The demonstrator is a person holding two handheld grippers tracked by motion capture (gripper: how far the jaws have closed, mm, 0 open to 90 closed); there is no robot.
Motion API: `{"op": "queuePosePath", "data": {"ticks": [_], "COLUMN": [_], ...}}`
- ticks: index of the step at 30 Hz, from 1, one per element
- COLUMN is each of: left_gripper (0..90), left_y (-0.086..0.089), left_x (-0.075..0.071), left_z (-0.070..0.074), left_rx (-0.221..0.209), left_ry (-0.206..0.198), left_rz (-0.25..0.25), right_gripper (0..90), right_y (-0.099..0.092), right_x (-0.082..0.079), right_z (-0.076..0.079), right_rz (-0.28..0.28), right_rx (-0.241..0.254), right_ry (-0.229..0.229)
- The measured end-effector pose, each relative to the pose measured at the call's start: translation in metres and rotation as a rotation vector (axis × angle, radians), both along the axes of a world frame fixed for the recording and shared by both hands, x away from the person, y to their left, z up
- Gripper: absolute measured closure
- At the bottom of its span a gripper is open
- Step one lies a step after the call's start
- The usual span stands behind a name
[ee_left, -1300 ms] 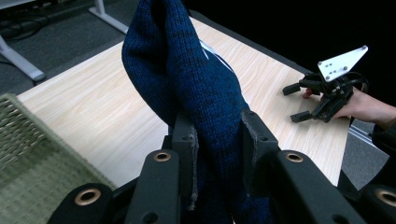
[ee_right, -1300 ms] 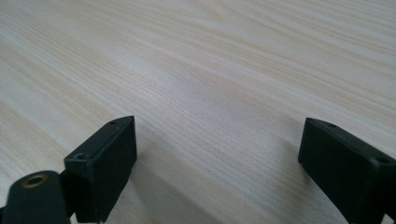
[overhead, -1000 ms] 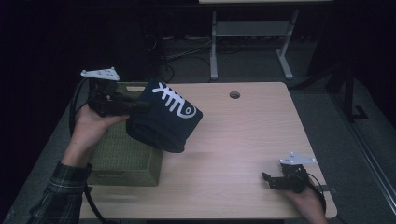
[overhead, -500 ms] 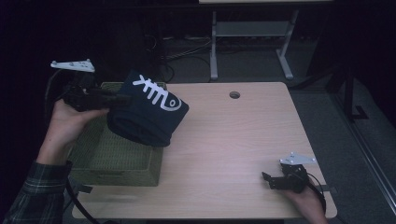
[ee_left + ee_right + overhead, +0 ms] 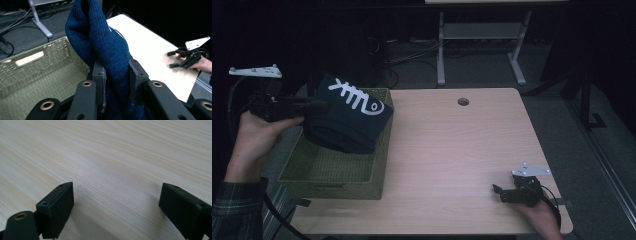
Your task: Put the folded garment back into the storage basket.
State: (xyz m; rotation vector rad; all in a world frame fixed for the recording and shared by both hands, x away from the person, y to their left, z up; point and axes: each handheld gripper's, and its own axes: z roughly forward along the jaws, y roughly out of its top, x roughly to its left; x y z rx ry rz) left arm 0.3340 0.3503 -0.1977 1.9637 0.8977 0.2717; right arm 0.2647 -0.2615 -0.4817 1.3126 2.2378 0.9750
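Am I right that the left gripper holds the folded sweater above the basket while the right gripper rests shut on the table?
Not quite: the right gripper rests open, its jaws wide apart in the right gripper view. The left gripper does hold the sweater above the basket.

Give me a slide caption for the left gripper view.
Left gripper clamps a folded blue knit sweater above a woven green basket.

No readable text or labels.
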Motion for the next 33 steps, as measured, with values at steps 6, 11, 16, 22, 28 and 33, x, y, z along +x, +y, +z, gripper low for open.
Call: {"op": "queuePosePath", "data": {"ticks": [6,11,16,22,28,33], "left_gripper": [70.7,70.7,70.7,70.7,70.8,70.8], "left_y": [0.009,0.014,0.017,0.021,0.028,0.039], "left_x": [-0.001,0.0,0.001,0.001,-0.002,-0.004], "left_z": [-0.008,-0.018,-0.028,-0.042,-0.053,-0.061], "left_rx": [0.014,0.026,0.032,0.036,0.001,-0.024], "left_ry": [0.022,0.043,0.064,0.092,0.1,0.108], "left_rz": [0.024,0.041,0.054,0.065,0.085,0.107], "right_gripper": [12.4,12.6,12.6,12.7,12.6,12.6], "right_y": [0.0,0.0,0.0,0.0,0.0,0.0], "right_x": [0.0,0.0,0.0,0.0,0.0,0.0], "right_z": [0.0,0.0,0.0,0.0,0.0,0.0], "right_rz": [-0.001,-0.001,-0.001,-0.002,-0.001,0.0], "right_rx": [0.0,0.0,0.0,0.0,0.0,0.0], "right_ry": [0.0,-0.001,0.001,0.0,0.001,0.0]}}
